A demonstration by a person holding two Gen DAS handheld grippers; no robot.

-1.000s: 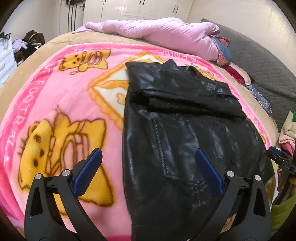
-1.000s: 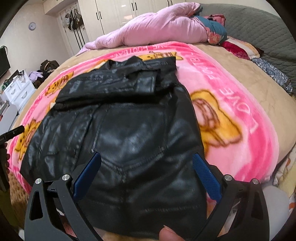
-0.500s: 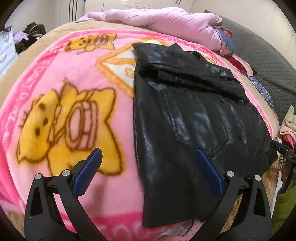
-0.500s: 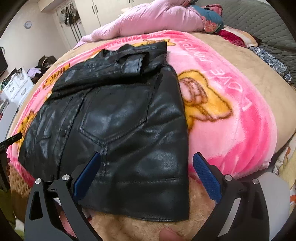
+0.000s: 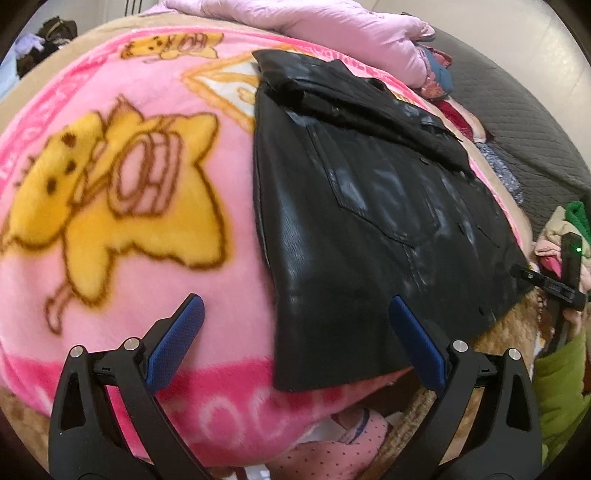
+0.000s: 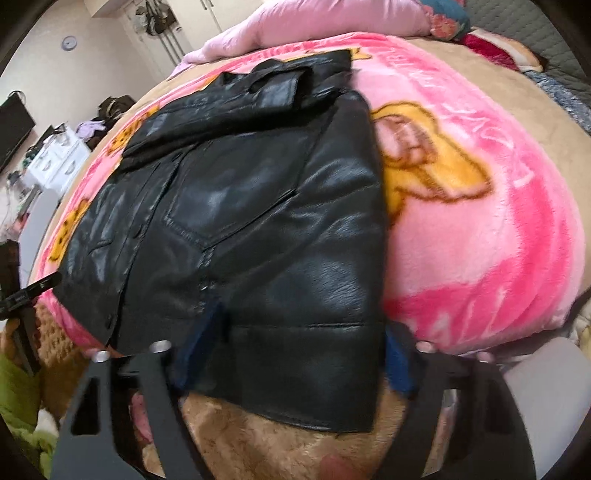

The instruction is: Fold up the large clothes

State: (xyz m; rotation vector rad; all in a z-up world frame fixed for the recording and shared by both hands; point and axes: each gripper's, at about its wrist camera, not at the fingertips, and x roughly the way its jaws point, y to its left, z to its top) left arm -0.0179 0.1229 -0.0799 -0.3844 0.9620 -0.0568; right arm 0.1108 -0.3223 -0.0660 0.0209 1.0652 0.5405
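A black leather jacket (image 5: pixel 373 214) lies flat on a pink cartoon blanket (image 5: pixel 129 177) on the bed, with its sleeves folded across the top. My left gripper (image 5: pixel 295 336) is open and empty, hovering above the jacket's near left hem corner. In the right wrist view the jacket (image 6: pixel 251 221) fills the middle. My right gripper (image 6: pixel 299 350) is open, its blue pads on either side of the jacket's near hem, and the view is blurred. The right gripper also shows at the left wrist view's right edge (image 5: pixel 546 284).
A pink duvet (image 5: pixel 314 33) is heaped at the far end of the bed. A grey quilted headboard (image 5: pixel 517 110) stands to the right. Clothes are piled beyond the right bed edge (image 5: pixel 561 236). A white drawer unit (image 6: pixel 55 158) stands at the left.
Both grippers have drawn back toward the near edge of the bed, so the jacket's hem now lies between the fingers. The jacket has not moved.
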